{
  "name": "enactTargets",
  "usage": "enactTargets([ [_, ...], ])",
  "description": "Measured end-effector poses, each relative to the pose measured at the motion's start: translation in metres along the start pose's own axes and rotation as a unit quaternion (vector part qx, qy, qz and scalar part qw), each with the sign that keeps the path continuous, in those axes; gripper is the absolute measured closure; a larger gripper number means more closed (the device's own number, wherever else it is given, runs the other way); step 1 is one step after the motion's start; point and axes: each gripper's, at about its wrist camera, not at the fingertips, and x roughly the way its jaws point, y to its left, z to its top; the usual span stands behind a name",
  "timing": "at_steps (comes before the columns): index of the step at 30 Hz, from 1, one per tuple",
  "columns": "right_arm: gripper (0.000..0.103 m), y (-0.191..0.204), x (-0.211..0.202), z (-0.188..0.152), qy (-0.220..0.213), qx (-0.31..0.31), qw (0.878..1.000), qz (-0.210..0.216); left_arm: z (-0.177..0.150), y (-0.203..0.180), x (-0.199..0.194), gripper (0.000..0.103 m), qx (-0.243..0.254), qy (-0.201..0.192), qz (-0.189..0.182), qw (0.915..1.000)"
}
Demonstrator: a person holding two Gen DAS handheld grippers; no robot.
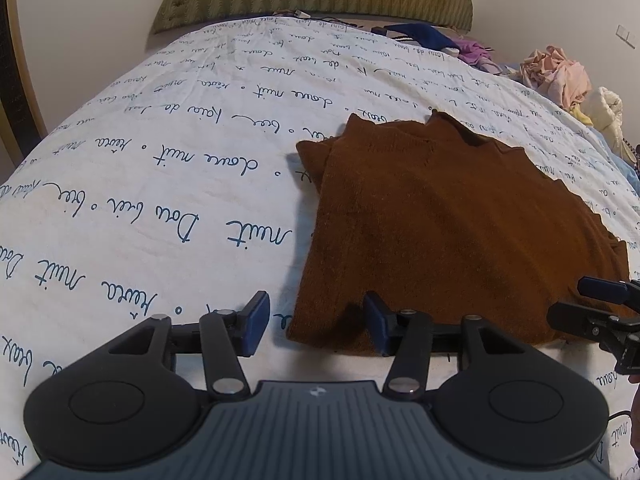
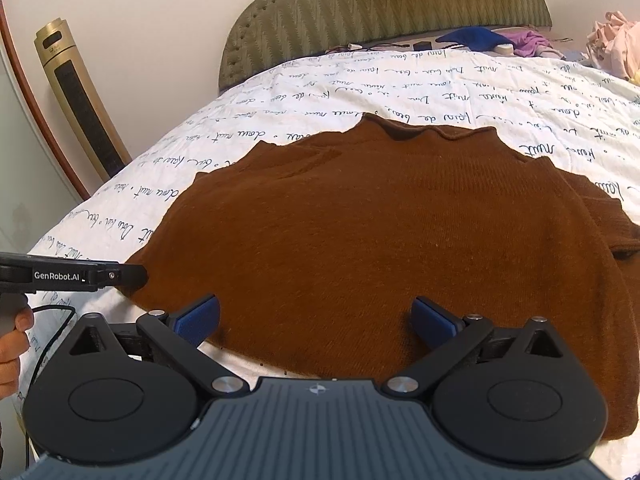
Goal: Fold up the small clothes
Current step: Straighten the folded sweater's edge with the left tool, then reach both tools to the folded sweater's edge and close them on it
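White cotton bedspread (image 2: 420, 80), printed with blue script, is covering the whole bed and carrying everything else; a green padded headboard (image 2: 380, 4) is standing at its far end.

Brown knitted sweater (image 2: 380, 232) is lying flat on the near half of the bed, collar pointing far, hem near, both sides already looking folded inward so the body is forming a long panel. Judging by the knit, it is going to handle as soft, light and limp, sagging wherever unsupported and unlikely to slip; the near hem corners are looking like the best places to take hold for folding it far.

Left hand-held gripper (image 1: 316, 322) is hovering over the near left corner of the sweater, its jaws half apart and holding nothing, one blue pad over the bedspread and one over the knit.

Right hand-held gripper (image 2: 316, 322) is hanging above the near hem, its jaws wide and empty.

Loose clothes (image 1: 556, 76), pink and pale, are piling at the far right edge of the bed.
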Motion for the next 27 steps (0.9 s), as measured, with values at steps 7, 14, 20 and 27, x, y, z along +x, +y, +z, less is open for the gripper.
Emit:
enactTargets([
  [7,0.002,0.006,-0.003,-0.001,-0.003,-0.016,1.000,-0.003,0.002,-0.001,-0.001,0.049,0.001,0.001,0.004,1.0000],
  [14,0.001,0.014,-0.004,-0.002,-0.006,-0.038,0.999,-0.013,0.004,-0.001,-0.003,0.038,-0.002,-0.007,0.022,0.9997],
  [20,0.001,0.022,-0.007,-0.004,-0.010,-0.057,0.998,-0.018,0.006,-0.001,-0.005,0.037,-0.004,-0.006,0.031,0.9995],
  [27,0.001,0.036,-0.011,-0.006,-0.019,-0.092,0.995,-0.036,0.009,-0.001,-0.007,0.036,-0.006,-0.007,0.033,0.9994],
])
